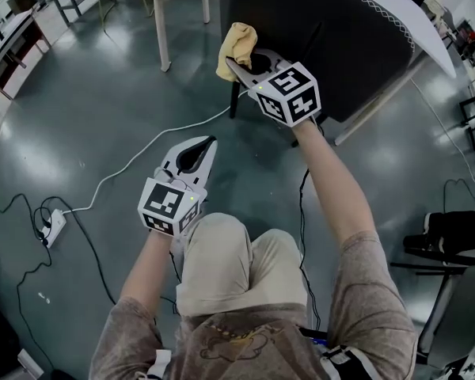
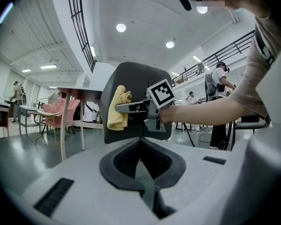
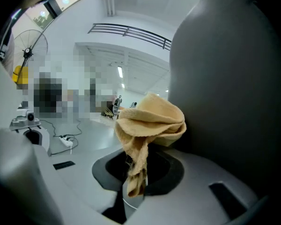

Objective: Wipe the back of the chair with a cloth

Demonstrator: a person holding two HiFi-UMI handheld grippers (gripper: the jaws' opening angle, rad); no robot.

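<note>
One person, seen from above, holds two grippers over a glossy grey floor [image 1: 103, 109]. There is one chair and one cloth.

The chair back [image 1: 332, 38] is dark and smooth and stands at the top of the head view. The yellow cloth [image 1: 239, 39] is bunched at the left edge of that chair back and appears to touch it.

The right gripper [image 1: 239, 62] is stretched forward on a straight arm. Its fingers are clamped on the cloth. In the right gripper view, a twisted tail of the cloth [image 3: 150, 121] hangs down between the dark pads of the right gripper [image 3: 140, 161], and the loose bulk stands above them, just beside the chair back [image 3: 229, 78].

The left gripper [image 1: 209, 144] is held low and close to the person's knee, well apart from the chair. Its fingers are together and hold nothing. In the left gripper view, the tips of the left gripper [image 2: 140, 142] meet with no gap. Beyond them are the chair back [image 2: 136, 86], the cloth [image 2: 117, 109] draped on it, and the right gripper [image 2: 119, 108].

One white power strip [image 1: 54, 226] lies on the floor at the left, with a white cable [image 1: 142, 153] running from it toward the chair.
</note>
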